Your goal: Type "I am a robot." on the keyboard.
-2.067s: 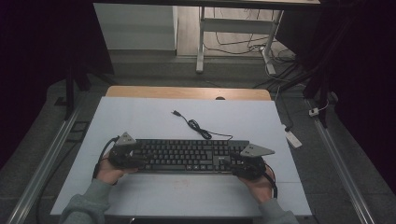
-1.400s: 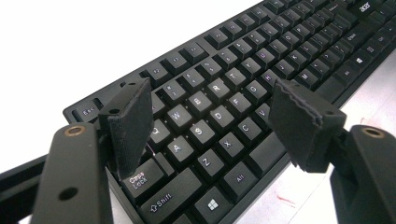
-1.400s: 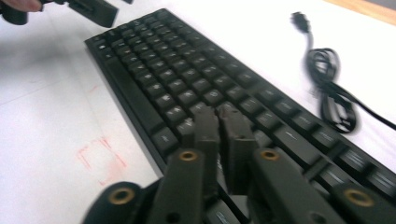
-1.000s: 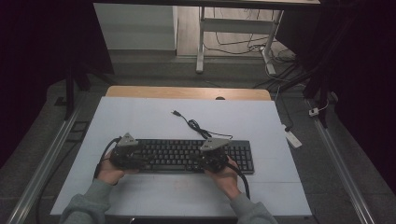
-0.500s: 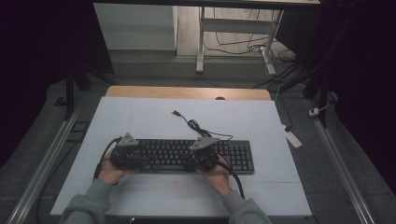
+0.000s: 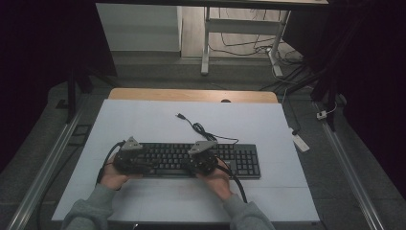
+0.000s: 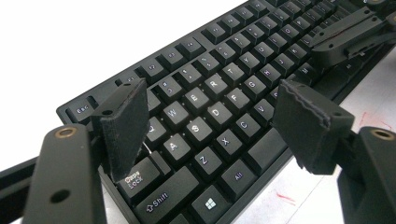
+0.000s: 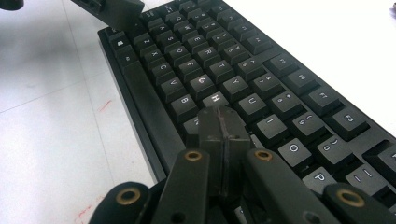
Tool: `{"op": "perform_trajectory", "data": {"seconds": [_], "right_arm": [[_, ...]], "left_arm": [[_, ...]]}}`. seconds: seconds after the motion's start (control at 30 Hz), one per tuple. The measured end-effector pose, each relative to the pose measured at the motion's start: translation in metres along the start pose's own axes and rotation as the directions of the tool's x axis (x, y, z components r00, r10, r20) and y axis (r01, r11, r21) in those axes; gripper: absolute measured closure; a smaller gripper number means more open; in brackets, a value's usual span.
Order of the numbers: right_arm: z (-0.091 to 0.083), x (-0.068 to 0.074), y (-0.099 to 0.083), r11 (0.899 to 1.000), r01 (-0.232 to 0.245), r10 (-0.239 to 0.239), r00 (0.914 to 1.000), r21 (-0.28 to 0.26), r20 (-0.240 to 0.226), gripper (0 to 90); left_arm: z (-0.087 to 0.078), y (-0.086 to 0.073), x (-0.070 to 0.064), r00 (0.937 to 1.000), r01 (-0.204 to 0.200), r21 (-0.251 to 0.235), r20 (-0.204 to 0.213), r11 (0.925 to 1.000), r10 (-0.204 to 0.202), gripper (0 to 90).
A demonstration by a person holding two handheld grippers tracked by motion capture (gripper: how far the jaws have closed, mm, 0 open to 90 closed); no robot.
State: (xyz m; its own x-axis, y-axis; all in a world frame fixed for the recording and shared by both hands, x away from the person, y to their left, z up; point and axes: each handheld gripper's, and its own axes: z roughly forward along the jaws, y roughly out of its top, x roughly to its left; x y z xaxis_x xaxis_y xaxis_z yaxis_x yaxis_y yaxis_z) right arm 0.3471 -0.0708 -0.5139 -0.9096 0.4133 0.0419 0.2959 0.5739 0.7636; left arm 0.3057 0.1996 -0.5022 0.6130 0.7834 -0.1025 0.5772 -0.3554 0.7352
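High view: keyboard [image 6: 191,160] lies on the white table [image 6: 143,120], near edge.
Left gripper view: left gripper [image 7: 210,116] gapes wide over the A–S keys, holding nothing.
Right gripper view: right gripper [image 8: 223,122] pinched closed near J; probably best pressing straight down.

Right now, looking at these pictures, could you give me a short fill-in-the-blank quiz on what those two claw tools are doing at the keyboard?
1. The left gripper has its jaws ____ above the keyboard.
2. The right gripper has its jaws pressed ____.
3. The right gripper's tip sits just below the letter key ____.
4. The keyboard's cable lies on the ____ table.

Missing words: open; shut; H; white
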Motion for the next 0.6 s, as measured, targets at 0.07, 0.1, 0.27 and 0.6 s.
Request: {"op": "perform_trajectory", "data": {"seconds": [0.07, 0.1, 0.27, 0.6], "right_arm": [[0.0007, -0.0001, -0.0001, 1.0, 0.002, -0.002, 1.0, 0.005, 0.004, 89.3], [0.0011, -0.0001, -0.0002, 1.0, 0.003, -0.003, 1.0, 0.007, 0.008, 89.4], [0.0036, 0.0003, -0.0003, 1.0, 0.002, -0.003, 0.9999, 0.015, 0.013, 89.3], [0.0088, 0.0001, -0.0023, 0.999, -0.016, 0.016, 0.9997, 0.04, 0.016, 89.5]], "left_arm": [[0.0001, 0.0001, -0.0001, 1.0, -0.005, 0.0, 0.002, 1.0, 0.005, 27.4], [0.0001, 0.0001, -0.0001, 1.0, -0.007, 0.001, 0.001, 1.0, 0.007, 27.4], [0.0015, -0.0002, -0.001, 1.0, -0.009, 0.009, 0.004, 0.9999, 0.009, 27.4], [0.0011, -0.0002, -0.0014, 0.9999, -0.013, 0.007, 0.003, 0.9999, 0.013, 27.3]]}}
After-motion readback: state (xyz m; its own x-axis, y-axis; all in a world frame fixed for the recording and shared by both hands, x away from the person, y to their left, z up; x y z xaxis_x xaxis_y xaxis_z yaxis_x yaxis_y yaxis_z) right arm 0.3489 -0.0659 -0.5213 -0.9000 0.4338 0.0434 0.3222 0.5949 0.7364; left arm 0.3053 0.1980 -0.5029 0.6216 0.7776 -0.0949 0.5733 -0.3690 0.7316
